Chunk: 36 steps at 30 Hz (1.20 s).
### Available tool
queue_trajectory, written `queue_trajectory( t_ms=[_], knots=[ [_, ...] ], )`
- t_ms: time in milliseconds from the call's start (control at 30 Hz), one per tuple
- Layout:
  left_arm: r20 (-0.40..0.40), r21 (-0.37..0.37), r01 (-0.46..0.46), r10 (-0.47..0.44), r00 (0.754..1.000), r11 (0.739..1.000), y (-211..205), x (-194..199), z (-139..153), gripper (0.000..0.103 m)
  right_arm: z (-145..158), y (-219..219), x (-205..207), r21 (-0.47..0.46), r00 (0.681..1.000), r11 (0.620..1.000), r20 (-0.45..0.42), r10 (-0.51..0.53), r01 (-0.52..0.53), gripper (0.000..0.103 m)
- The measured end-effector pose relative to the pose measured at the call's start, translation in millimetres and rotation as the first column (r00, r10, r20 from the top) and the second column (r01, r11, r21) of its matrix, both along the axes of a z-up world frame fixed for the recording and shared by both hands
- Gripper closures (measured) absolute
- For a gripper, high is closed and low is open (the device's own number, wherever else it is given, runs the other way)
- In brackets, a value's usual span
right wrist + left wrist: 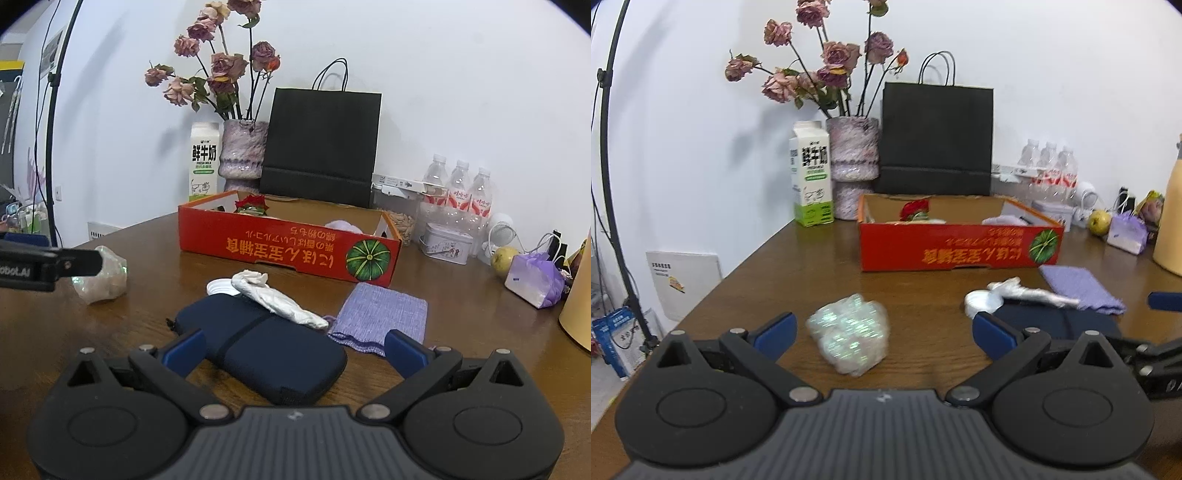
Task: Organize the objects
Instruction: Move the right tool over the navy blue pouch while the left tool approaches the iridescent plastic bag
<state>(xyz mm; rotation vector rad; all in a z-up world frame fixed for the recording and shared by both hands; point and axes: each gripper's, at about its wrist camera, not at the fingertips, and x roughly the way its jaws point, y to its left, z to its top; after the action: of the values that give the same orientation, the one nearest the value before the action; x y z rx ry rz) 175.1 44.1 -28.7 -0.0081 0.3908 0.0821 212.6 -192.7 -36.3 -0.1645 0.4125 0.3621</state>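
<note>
We see both wrist views sit low over the brown wooden surface point(820, 254), facing the white wall; both share the red cardboard box point(288, 240), the left view nearer.

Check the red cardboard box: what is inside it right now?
Inside the red cardboard box sit a red flower-like item near the far left corner and a pale purple fabric item toward the right. The front wall hides the box floor and anything lower.

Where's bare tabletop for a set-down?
Bare wood lies between the iridescent wrapped bundle and the red box, and left of the box below the milk carton. Crowded: navy pouch, white crumpled wrap and purple cloth cluster together; the far right corner is cluttered.
</note>
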Motion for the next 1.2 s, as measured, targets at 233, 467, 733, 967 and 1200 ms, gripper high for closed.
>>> queue_trajectory(
  t_ms=[233,467,733,967,1200],
  knots=[
    [-0.041,0.011,0.026,-0.025,0.999,1.0,30,2,-7,0.0,-6,4,9,-0.019,0.997,1.0,-0.073,0.014,-0.015,0.0],
    [-0.068,-0.062,0.037,-0.041,0.997,0.997,46,9,-17,0.0,-7,19,32,-0.108,0.995,0.992,-0.08,0.064,-0.072,0.0],
    [-0.059,-0.109,0.019,-0.026,0.998,0.994,54,8,-17,0.0,-6,26,67,-0.014,0.962,0.992,-0.247,0.118,-0.125,0.006],
    [-0.069,-0.13,-0.003,-0.006,0.998,0.992,59,9,-17,0.0,-4,23,22,0.047,0.953,0.991,-0.27,0.135,-0.128,0.025],
    [-0.082,-0.137,-0.022,0.011,0.997,0.99,61,11,-18,0.0,7,35,25,0.062,0.967,0.994,-0.233,0.104,-0.092,0.017]
  ],
)
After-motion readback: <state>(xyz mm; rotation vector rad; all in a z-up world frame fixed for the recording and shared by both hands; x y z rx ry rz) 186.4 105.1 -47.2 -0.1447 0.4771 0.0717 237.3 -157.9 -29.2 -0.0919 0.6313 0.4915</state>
